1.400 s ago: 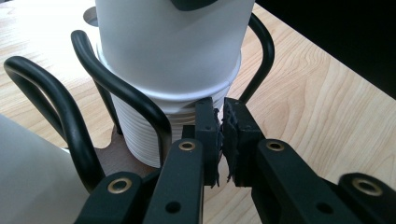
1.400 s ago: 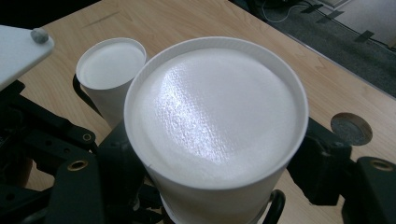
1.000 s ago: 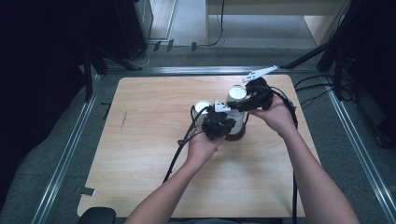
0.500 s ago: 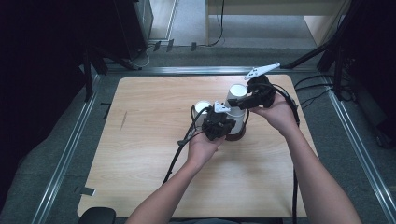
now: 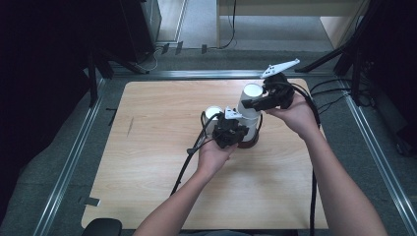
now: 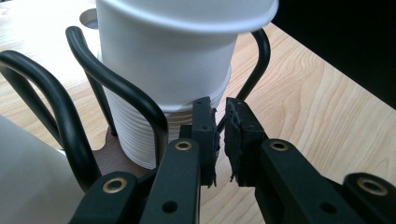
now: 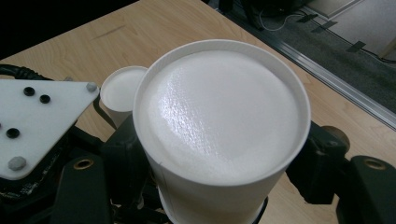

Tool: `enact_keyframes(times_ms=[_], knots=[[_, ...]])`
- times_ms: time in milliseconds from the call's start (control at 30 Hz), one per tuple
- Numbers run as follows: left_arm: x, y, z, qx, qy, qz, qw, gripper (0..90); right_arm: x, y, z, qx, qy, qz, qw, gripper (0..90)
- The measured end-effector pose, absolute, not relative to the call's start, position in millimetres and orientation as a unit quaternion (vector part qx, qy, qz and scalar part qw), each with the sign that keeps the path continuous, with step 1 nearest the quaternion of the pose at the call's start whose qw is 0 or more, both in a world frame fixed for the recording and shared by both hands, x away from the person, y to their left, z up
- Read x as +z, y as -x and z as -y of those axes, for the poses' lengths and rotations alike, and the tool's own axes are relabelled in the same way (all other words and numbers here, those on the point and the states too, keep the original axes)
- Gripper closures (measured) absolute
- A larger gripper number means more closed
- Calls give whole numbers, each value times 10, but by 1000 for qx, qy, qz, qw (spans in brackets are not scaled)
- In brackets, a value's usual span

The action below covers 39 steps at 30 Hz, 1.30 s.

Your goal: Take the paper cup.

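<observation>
Pale wooden table (image 5: 147, 172) – grey floor (image 5: 59, 162), dark surround

A pale wooden tabletop (image 5: 147, 162) sits inside a metal rail frame (image 5: 69, 162) on grey floor (image 5: 29, 196); cables (image 5: 339, 96) trail right.

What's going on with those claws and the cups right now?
Left claw shut, bracing the black wire rack. Right claw clamped on top white cup, raised off the stack. Rack loops flank it.
</observation>
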<state>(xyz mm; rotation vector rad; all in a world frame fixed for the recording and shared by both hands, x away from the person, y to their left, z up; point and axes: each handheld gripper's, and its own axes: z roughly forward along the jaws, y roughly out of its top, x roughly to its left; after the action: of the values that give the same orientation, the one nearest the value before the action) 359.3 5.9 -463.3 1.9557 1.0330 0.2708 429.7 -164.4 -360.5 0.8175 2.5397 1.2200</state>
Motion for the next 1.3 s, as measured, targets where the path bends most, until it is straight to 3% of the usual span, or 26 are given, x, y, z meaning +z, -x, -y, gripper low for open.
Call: enact_keyframes(times_ms=[933,1300], knots=[[-4643,-3596,-77,102,-788,-415,442,799,-3044,-4107,1799,429,-264,-856,114,313],[-4588,-3551,-129,66,-795,-397,453,717,-2984,-3886,1922,418,-246,-868,108,313]])
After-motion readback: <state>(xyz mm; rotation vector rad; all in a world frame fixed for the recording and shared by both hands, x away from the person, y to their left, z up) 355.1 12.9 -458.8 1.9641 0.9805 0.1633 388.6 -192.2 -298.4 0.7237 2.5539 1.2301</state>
